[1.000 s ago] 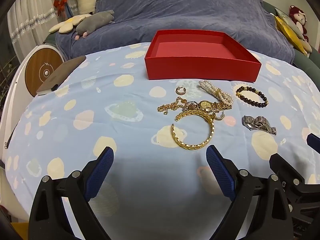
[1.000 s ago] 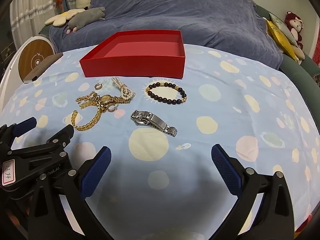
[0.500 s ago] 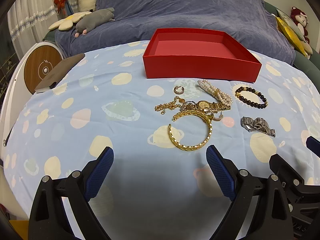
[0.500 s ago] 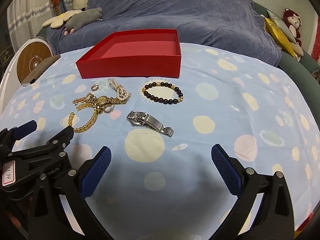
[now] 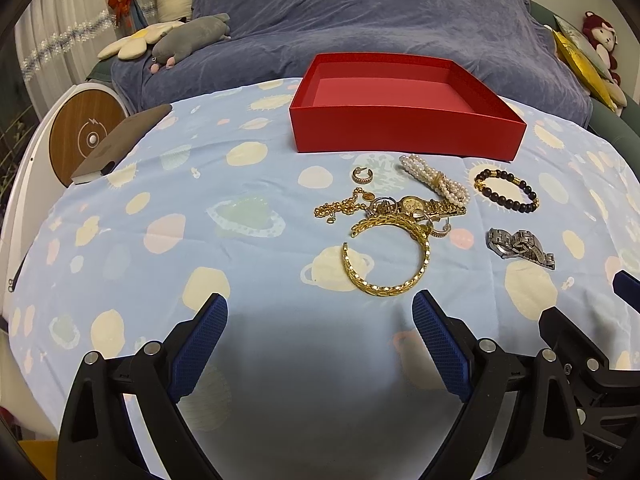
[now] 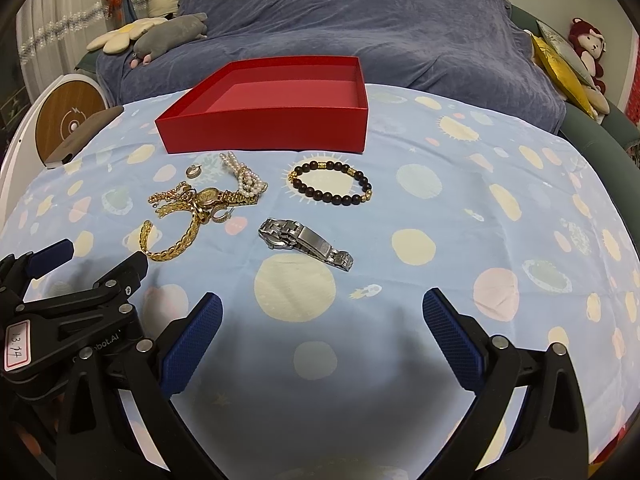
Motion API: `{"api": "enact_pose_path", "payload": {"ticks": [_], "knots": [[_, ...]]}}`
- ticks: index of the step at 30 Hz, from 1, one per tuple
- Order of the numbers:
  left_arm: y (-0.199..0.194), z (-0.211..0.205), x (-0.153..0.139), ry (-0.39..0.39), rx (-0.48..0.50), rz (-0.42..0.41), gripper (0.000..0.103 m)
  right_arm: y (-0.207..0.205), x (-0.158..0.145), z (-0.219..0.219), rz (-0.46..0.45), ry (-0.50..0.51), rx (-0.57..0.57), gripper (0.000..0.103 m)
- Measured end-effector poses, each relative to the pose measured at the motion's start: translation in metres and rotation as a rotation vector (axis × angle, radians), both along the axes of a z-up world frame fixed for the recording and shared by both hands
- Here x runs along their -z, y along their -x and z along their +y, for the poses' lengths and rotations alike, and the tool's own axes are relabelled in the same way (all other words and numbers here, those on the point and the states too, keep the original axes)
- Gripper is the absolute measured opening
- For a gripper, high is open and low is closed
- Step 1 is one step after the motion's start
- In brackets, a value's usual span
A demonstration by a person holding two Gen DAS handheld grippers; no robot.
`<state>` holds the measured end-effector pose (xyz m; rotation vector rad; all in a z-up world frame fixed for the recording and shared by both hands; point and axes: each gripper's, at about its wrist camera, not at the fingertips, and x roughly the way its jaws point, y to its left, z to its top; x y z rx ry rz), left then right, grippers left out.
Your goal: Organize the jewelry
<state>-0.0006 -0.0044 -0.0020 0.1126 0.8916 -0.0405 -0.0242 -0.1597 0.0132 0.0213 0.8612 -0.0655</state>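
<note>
An empty red box [image 5: 404, 124] [image 6: 264, 128] stands at the far side of the blue spotted tablecloth. In front of it lie a gold bangle [image 5: 386, 258] [image 6: 172, 240], a gold watch and chains in a tangle [image 5: 404, 206] [image 6: 204, 198], a pearl bracelet [image 5: 434, 180] [image 6: 242, 174], a dark bead bracelet [image 5: 506, 190] [image 6: 330, 184], a small ring [image 5: 362, 175] [image 6: 195, 171] and a silver watch [image 5: 520, 246] [image 6: 304, 242]. My left gripper [image 5: 320, 344] is open, just short of the bangle. My right gripper [image 6: 322, 336] is open, short of the silver watch.
A brown flat case [image 5: 120, 144] lies at the table's left edge beside a round wooden-faced device [image 5: 82, 136]. Behind the table is a sofa under a blue throw [image 5: 380, 20] with plush toys [image 5: 188, 40] and cushions [image 6: 560, 64].
Both grippers have drawn slightly nearer the jewelry and tilted a little; the jewelry and box have stayed put. Both remain open.
</note>
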Motion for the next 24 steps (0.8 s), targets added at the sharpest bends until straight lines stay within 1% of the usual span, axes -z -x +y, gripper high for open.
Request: {"api": "enact_pose_path", "payload": {"ticks": [24], "knots": [[0.0003,0.0027,0.0006,0.001,-0.002,0.006,0.091,0.0006,0.0025,0.0004,-0.003,0.002,-0.002,0.098]]}}
